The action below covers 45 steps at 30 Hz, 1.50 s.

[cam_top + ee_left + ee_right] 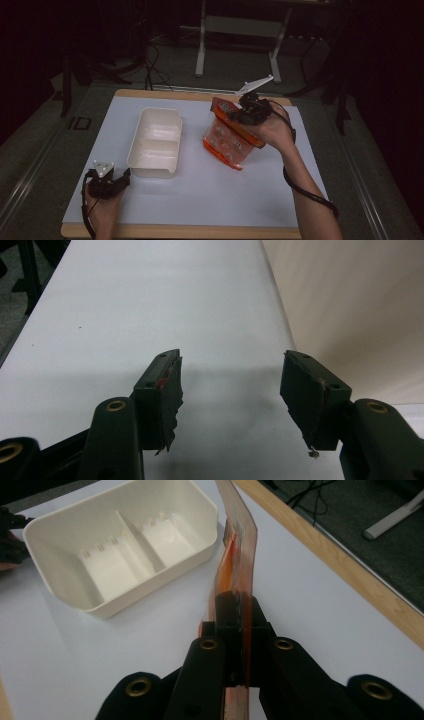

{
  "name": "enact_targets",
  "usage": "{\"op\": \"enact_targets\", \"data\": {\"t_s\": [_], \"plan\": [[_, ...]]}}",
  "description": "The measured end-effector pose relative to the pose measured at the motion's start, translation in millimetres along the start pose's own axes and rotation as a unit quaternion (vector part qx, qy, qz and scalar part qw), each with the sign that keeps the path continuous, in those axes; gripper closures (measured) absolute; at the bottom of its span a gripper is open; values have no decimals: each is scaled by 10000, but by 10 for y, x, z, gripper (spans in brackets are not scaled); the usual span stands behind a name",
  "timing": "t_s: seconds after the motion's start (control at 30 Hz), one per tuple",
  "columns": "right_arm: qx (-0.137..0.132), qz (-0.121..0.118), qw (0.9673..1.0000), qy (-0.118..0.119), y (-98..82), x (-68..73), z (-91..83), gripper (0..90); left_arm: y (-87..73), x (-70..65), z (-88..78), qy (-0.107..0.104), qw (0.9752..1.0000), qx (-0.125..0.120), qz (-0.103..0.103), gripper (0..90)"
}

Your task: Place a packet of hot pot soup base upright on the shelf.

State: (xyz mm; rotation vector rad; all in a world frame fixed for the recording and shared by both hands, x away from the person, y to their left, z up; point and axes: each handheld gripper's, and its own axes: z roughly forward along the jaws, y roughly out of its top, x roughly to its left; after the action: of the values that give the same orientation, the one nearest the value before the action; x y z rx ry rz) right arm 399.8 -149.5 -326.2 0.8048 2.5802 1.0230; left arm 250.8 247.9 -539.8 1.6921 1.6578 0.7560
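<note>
- Left gripper (125, 178): black, two-jawed, held low at the near left of the white-topped bench (200, 200) with wooden edging; jaws stand wide apart with nothing between them, its tips close to the near end of the tub.
- Cream plastic tub (155, 141): rectangular, two compartments split by a low divider, standing on the bench left of centre.
- Orange and clear plastic packet (227, 140): flat, tilted, its lower corner at or just above the bench, right of the tub and apart from it.
- Right gripper (243, 625): black jaws clamped tight on the packet's upper edge.
</note>
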Motion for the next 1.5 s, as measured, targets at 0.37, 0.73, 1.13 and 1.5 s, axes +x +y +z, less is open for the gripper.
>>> {"op": "enact_targets", "data": {"t_s": [0.37,0.73,1.13,1.5], "plan": [[-336,135,9993,-51,37,13,-38,900,0,-1,6,3,10000,6,10,421],[-563,220,9982,-54,35,49,-14,900,-2,-2,9,12,10000,1,15,421],[-757,278,9967,-64,69,84,3,900,-3,-6,9,10,10000,12,36,421],[-798,254,9965,-63,113,130,41,899,-3,-9,10,11,10000,21,64,421]]}}
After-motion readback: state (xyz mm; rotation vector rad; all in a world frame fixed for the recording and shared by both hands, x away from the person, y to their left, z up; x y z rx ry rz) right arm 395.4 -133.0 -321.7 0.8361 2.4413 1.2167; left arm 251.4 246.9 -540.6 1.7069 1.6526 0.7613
